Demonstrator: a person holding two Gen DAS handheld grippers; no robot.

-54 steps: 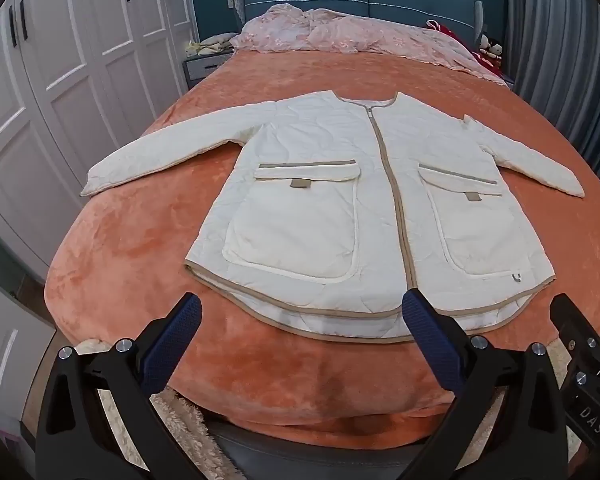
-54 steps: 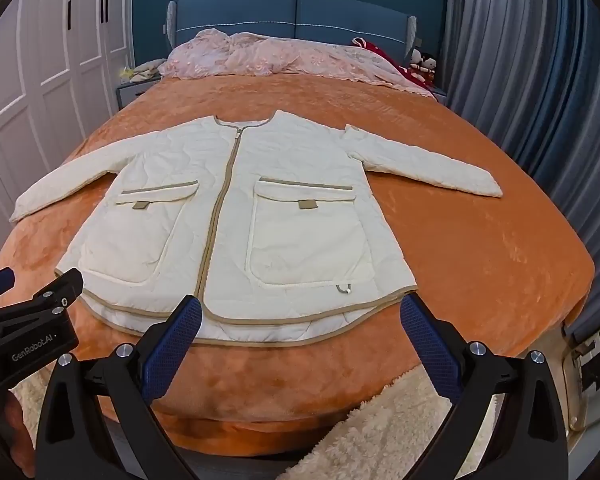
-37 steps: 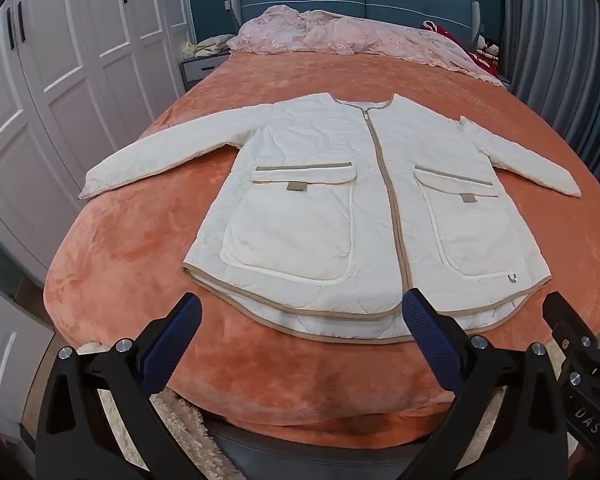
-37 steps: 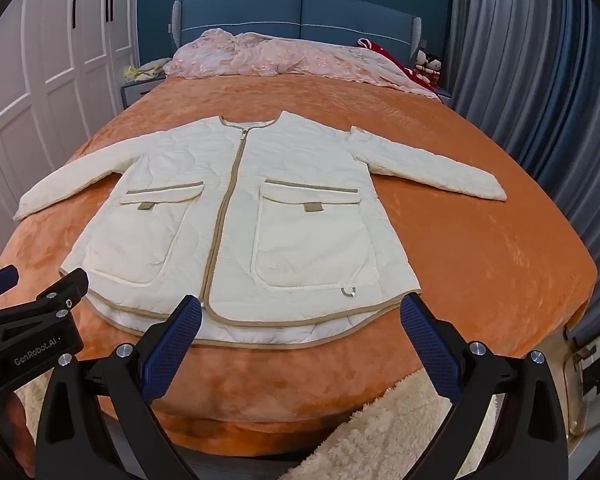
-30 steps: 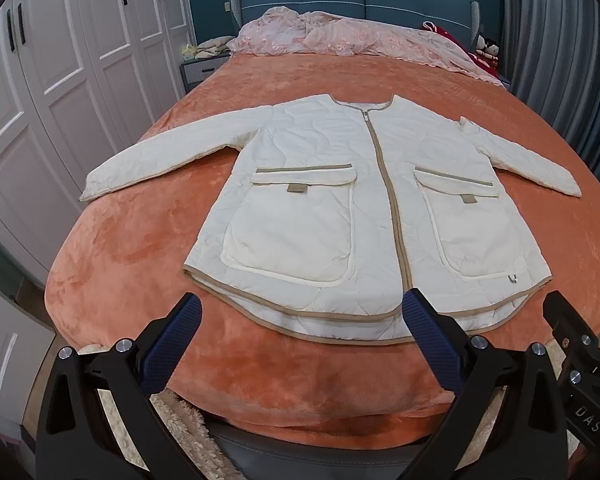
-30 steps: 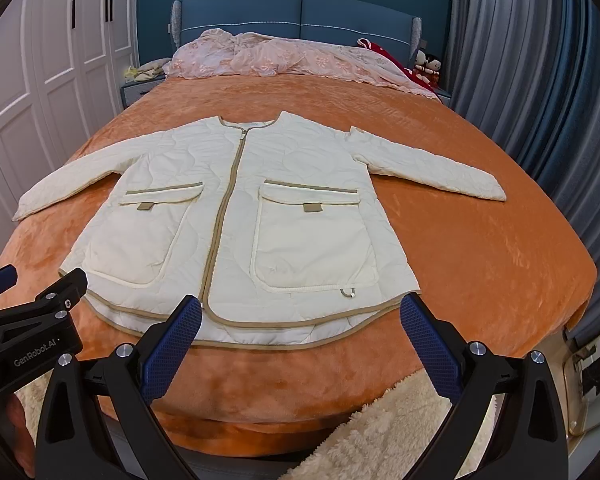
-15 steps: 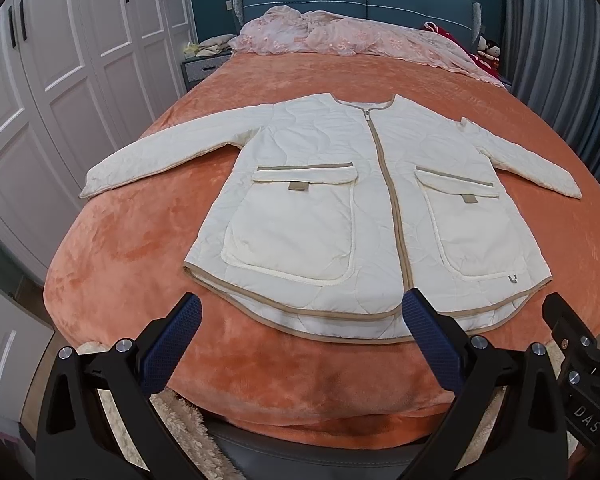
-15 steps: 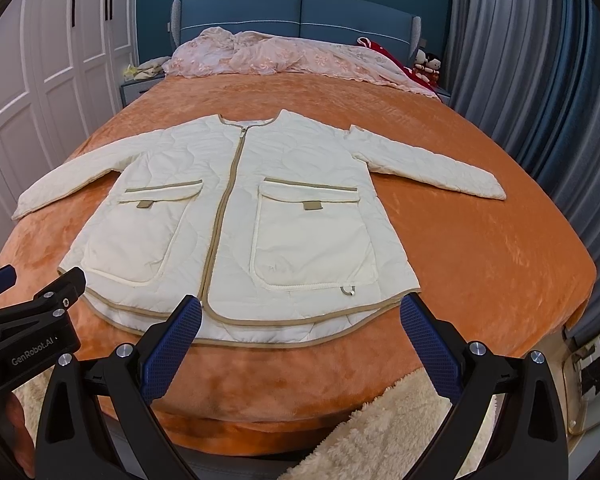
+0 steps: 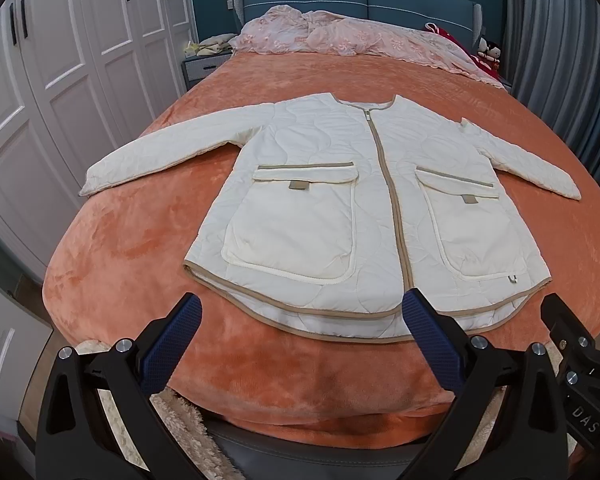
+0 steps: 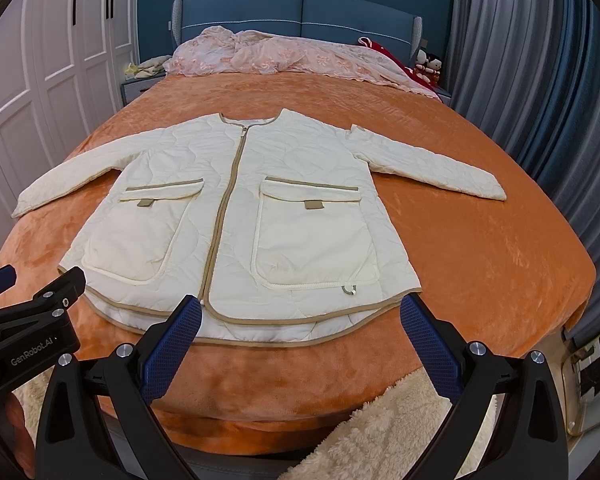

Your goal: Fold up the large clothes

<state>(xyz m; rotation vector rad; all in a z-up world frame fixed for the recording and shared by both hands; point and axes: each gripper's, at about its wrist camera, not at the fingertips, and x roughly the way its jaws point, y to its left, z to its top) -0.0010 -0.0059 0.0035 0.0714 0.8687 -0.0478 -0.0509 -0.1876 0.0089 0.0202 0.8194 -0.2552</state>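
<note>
Closest to me, both tools hang at the foot of the bed with nothing in them: the left gripper [image 9: 300, 328] and the right gripper [image 10: 300, 328] each have their blue-padded jaws spread wide, short of the hem and not touching it. Just past them lies the one garment to fold, a cream quilted jacket [image 9: 360, 208], spread flat and face up on the orange blanket [image 9: 132, 240], zipped to the neck, with two sleeves stretched out to either side and two big patch pockets on the front. It looks soft, light and a bit puffy, so I'd expect it to bend easily but spring back some at a crease; the tan-bound hem corners and the cuffs seem the firmest places to pinch. Further back a pink coverlet [image 10: 284, 58] is heaped against the blue headboard [image 10: 300, 10]
</note>
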